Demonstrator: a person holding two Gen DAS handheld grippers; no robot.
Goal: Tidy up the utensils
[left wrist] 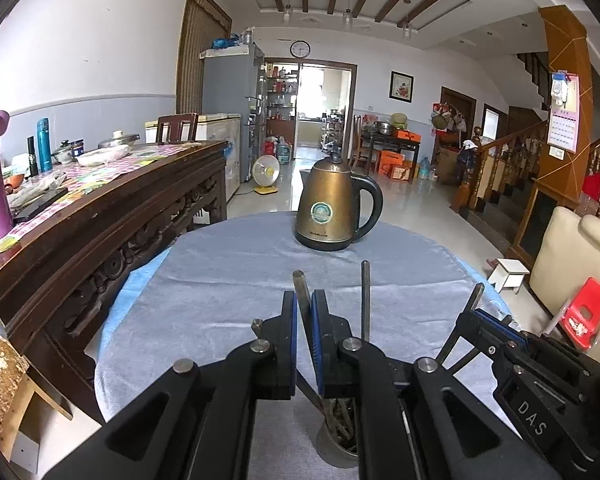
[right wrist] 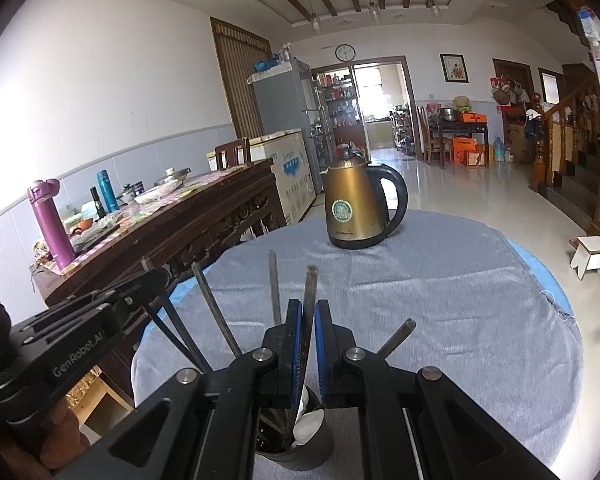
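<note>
A metal utensil cup stands at the near edge of the round table, also seen in the right wrist view. Several metal utensil handles stick up out of it. My left gripper is shut on one metal handle above the cup. My right gripper is shut on another metal handle; a white spoon bowl shows in the cup below. The right gripper also shows in the left wrist view, close on the right. Loose handles lean in the cup.
A brass electric kettle stands at the far side of the blue-clothed round table. A carved wooden sideboard with flasks and dishes runs along the left. A white stool and red chair stand at the right.
</note>
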